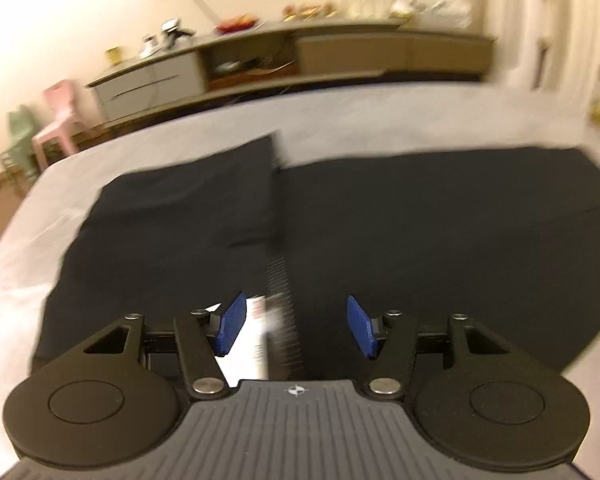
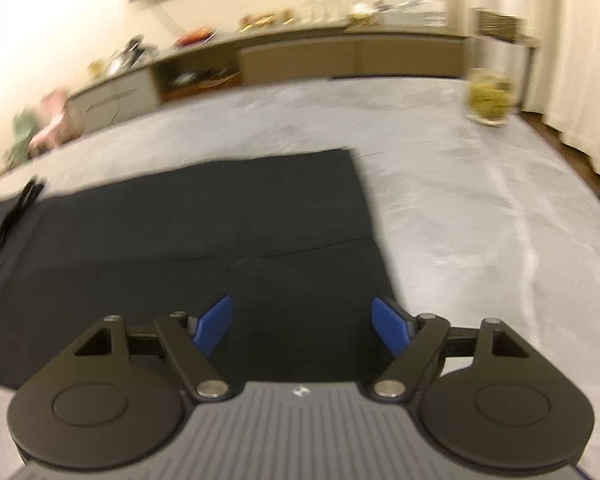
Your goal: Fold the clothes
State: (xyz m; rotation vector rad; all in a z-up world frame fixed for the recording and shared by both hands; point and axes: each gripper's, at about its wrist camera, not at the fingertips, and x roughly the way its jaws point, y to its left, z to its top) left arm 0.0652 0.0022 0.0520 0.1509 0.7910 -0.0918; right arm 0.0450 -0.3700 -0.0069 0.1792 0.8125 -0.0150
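Note:
A black garment [image 1: 420, 232] lies spread flat on a grey bedsheet [image 1: 380, 120]. A ribbed band [image 1: 278, 280] runs up its middle, with a white label [image 1: 256, 320] at the near end. My left gripper [image 1: 296, 326] hovers over that label and band; its blue pads [image 1: 232, 326] stand apart and press on nothing. In the right wrist view the same black garment [image 2: 220, 240] shows its right edge and a seam line. My right gripper [image 2: 302, 328] is wide open above the cloth near that edge, with nothing pinched between its fingers.
A long low sideboard [image 1: 340, 56] with dishes and bottles runs along the far wall. A pink chair [image 1: 58, 120] stands at the bed's left. A yellowish container [image 2: 488, 98] sits at the far right of the bed [image 2: 480, 208]. Curtains [image 2: 572, 80] hang on the right.

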